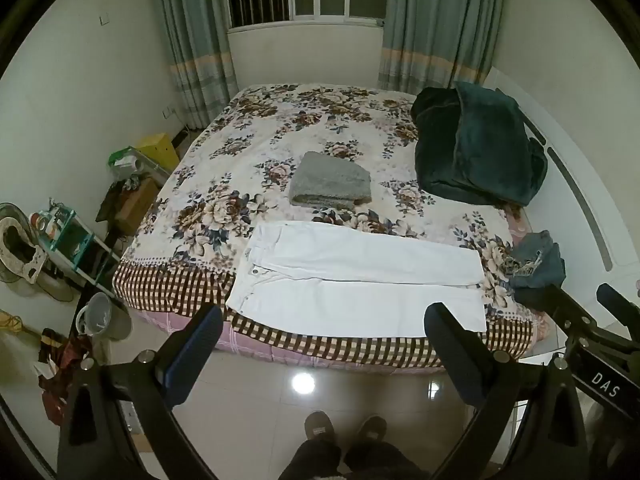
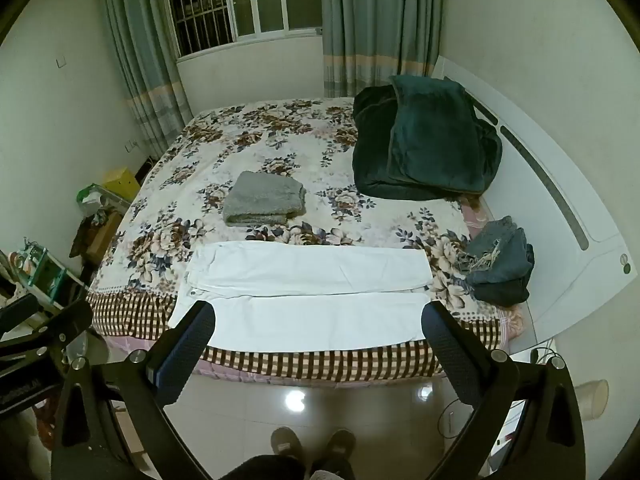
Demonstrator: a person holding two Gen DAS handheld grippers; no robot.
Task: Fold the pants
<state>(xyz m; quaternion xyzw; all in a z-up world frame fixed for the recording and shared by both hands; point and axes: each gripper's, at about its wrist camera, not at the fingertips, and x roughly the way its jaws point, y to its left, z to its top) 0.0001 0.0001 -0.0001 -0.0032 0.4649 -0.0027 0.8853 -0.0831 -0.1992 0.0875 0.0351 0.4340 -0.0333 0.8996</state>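
White pants [image 1: 360,276] lie flat across the near edge of the floral bed, waist to the left, both legs side by side running right; they also show in the right wrist view [image 2: 308,292]. My left gripper [image 1: 324,332] is open and empty, held above the floor in front of the bed, short of the pants. My right gripper [image 2: 318,328] is open and empty too, at the same distance from the near leg. The right gripper's body shows at the right edge of the left wrist view [image 1: 592,340].
A folded grey garment [image 1: 330,180] lies mid-bed behind the pants. A dark green blanket [image 1: 476,148] is heaped at the back right. A crumpled pair of jeans [image 1: 536,260] lies at the right bed edge. Clutter and a bucket [image 1: 100,316] stand on the floor left. My feet [image 1: 344,428] are on the tiles.
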